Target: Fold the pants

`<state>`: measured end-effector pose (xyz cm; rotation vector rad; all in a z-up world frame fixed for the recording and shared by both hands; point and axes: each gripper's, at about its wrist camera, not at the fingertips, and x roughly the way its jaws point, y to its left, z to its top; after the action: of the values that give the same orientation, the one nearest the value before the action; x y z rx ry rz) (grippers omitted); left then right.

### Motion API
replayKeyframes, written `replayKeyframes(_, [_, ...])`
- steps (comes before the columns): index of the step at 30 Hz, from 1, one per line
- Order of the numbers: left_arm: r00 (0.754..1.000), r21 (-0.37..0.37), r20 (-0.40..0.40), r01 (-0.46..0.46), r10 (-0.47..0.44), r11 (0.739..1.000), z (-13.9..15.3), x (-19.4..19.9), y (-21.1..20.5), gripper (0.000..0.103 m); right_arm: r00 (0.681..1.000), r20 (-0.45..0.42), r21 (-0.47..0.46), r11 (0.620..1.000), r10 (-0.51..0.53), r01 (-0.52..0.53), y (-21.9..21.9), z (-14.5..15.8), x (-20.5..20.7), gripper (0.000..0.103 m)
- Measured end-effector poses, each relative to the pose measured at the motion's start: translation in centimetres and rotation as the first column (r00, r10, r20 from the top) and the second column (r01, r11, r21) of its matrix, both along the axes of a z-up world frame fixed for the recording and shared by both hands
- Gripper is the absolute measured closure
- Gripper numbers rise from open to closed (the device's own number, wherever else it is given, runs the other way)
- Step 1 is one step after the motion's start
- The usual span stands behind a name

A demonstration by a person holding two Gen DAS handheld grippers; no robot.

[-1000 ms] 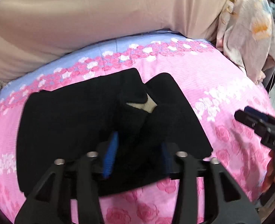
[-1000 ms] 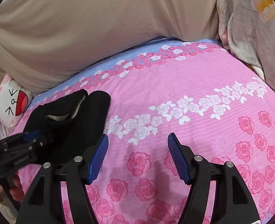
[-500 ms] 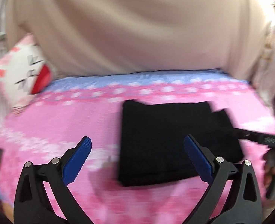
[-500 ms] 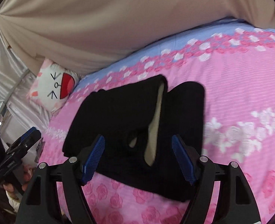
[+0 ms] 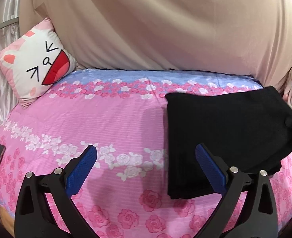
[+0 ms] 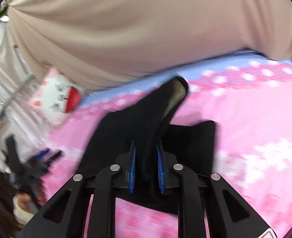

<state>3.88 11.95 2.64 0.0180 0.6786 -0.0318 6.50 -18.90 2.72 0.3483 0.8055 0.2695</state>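
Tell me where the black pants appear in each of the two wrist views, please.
Left wrist view: the black pants lie folded at the right, on the pink sheet.
Right wrist view: the pants fill the centre, pinched in the right claw.
Shared landmark: the cat-face pillow, at the left in both.

The pants (image 5: 225,134) were plain black, folded up into a chunky rectangular bundle that sat on the pink rose-print bedspread (image 5: 114,127), over on the right side and close to the blue band at the far edge. Near edge looked stacked in a couple of layers. In the right wrist view it was pretty blurry, but one bunch of the fabric (image 6: 146,134) was pulled up off the bed into a peak, and a flap at the top had flipped open to show a pale beige lining (image 6: 175,95), with the rest draped flat below
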Motion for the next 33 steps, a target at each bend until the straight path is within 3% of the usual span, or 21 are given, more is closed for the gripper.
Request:
replayKeyframes(3, [0.998,-0.007,-0.058,0.027,-0.027,1.0,-1.7,1.2,-1.3,0.005,0.982,-0.162,-0.038,0.995,-0.099,0.094,-2.4,-5.9,0.5,0.074])
replayKeyframes(4, [0.997,-0.016,-0.074,0.034,-0.035,0.999,-2.0,1.5,-1.6,0.005,0.981,-0.166,0.002,0.995,-0.1,0.102,-2.8,-6.9,0.2,0.073])
replayKeyframes(6, [0.991,-0.059,-0.118,0.054,-0.061,0.997,-2.7,2.1,-2.2,0.005,0.981,-0.15,0.074,0.988,-0.126,0.138,-3.5,-6.4,-1.0,0.059])
replayKeyframes(7, [0.989,-0.082,-0.126,0.066,-0.076,0.994,-2.9,2.2,-2.3,0.005,0.981,-0.135,0.062,0.987,-0.137,0.146,-3.5,-5.8,-1.3,0.055])
replayKeyframes(9, [0.984,-0.136,-0.15,0.077,-0.098,0.988,-3.4,2.6,-2.6,0.005,0.984,-0.088,0.008,0.988,-0.154,0.155,-3.3,-4.5,-1.8,0.037])
replayKeyframes(10, [0.981,-0.155,-0.162,0.081,-0.107,0.985,-3.8,3.0,-2.8,0.005,0.985,-0.085,-0.007,0.989,-0.149,0.149,-3.3,-4.3,-1.7,0.034])
replayKeyframes(13, [0.971,-0.217,-0.202,0.087,-0.132,0.972,-5.4,4.1,-3.5,0.005,0.98,-0.122,-0.022,0.987,-0.16,0.158,-4.0,-5.1,-1.3,0.031])
replayKeyframes(17, [0.947,-0.38,-0.255,0.087,-0.195,0.921,-8.4,6.0,-3.5,0.008,0.966,-0.233,0.138,0.98,-0.108,0.143,-4.2,-9.1,0.0,0.03])
replayKeyframes(18, [0.956,-0.388,-0.219,0.099,-0.196,0.917,-8.0,5.9,-3.5,0.029,0.976,-0.188,0.144,0.98,-0.108,0.136,-3.9,-9.1,-0.1,0.04])
replayKeyframes(19, [0.947,-0.41,-0.231,0.114,-0.224,0.905,-7.9,6.1,-3.5,0.036,0.979,-0.186,0.148,0.982,-0.087,0.116,-3.6,-9.3,0.2,0.045])
replayKeyframes(20, [0.947,-0.418,-0.235,0.104,-0.218,0.902,-7.6,6.1,-3.2,0.041,0.979,-0.185,0.17,0.978,-0.087,0.119,-3.5,-9.2,0.3,0.059])
replayKeyframes(21, [0.947,-0.438,-0.228,0.107,-0.225,0.892,-7.0,5.9,-2.7,0.055,0.981,-0.176,0.183,0.977,-0.076,0.109,-3.5,-8.7,0.3,0.065])
replayKeyframes(22, [0.945,-0.449,-0.214,0.128,-0.245,0.884,-6.2,5.5,-2.3,0.063,0.986,-0.156,0.184,0.978,-0.066,0.094,-3.5,-7.9,0.1,0.066])
replayKeyframes(25, [0.937,-0.456,-0.175,0.195,-0.303,0.868,-3.6,3.2,-1.7,0.064,0.995,-0.099,0.19,0.981,-0.022,0.041,-3.4,-5.0,-1.5,0.068])
replayKeyframes(28, [0.918,-0.435,-0.2,0.229,-0.342,0.871,-3.5,0.7,-1.9,0.061,0.996,-0.089,0.148,0.989,-0.003,0.016,-3.3,-3.6,-3.7,0.066])
replayKeyframes(30, [0.908,-0.394,-0.248,0.225,-0.339,0.891,-5.2,-0.3,-2.4,0.057,0.989,-0.146,0.13,0.991,-0.016,0.035,-3.6,-5.3,-4.8,0.056])
replayKeyframes(32, [0.913,-0.314,-0.271,0.217,-0.306,0.924,-6.5,-0.9,-3.0,0.048,0.976,-0.216,0.072,0.996,-0.036,0.052,-3.8,-7.2,-5.3,0.046])
replayKeyframes(33, [0.921,-0.292,-0.266,0.206,-0.286,0.934,-6.6,-1.3,-2.9,0.044,0.974,-0.222,0.103,0.992,-0.042,0.066,-4.3,-7.7,-5.8,0.046])
